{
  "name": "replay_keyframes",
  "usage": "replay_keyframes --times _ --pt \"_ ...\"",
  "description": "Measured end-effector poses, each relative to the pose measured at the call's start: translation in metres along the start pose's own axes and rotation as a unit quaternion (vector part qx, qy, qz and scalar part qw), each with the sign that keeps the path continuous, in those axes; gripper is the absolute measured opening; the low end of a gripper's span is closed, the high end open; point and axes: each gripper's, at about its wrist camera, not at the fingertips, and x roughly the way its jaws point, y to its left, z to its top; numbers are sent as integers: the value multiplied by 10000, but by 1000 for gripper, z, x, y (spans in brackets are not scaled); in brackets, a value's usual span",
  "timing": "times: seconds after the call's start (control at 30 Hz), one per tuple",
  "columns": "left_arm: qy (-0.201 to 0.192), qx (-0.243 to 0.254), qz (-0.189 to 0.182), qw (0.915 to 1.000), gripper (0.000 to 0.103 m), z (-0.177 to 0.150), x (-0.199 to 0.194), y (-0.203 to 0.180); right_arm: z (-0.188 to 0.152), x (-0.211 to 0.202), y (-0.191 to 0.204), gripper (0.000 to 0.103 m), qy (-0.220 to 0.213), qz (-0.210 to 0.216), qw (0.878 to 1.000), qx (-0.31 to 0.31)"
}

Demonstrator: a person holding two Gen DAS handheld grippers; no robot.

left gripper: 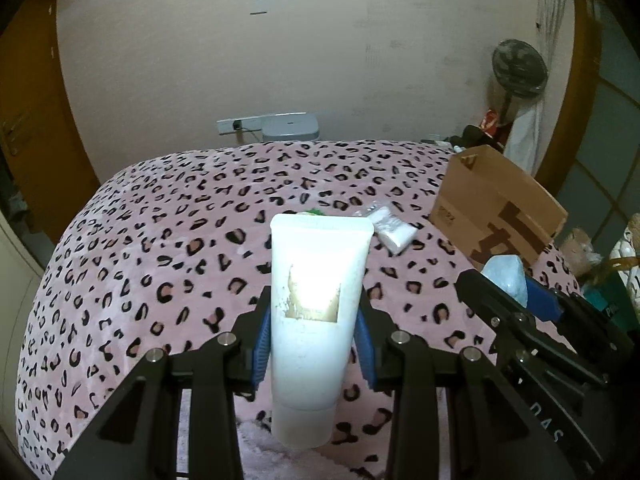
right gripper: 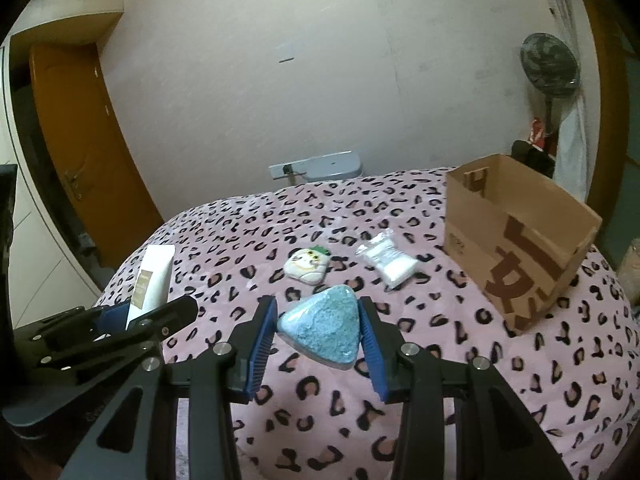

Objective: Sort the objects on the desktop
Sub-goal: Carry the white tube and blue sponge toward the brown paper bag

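Claws tilt downward above the blanket, left clamping a white tube, right a blue triangular packet.

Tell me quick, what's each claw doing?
Left gripper: closed on a white plastic squeeze tube.
Right gripper: closed on a pale blue triangular packet.

Leopard-print bed bearing cardboard box, packet, pouch.
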Motion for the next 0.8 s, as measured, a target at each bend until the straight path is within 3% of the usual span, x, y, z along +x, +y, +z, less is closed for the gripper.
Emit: replay_keyframes --times 0.8 --pt "82 463 -522 9975 37 10 14 -68 -2 -28 -57 42 -170 -535 9977 381"
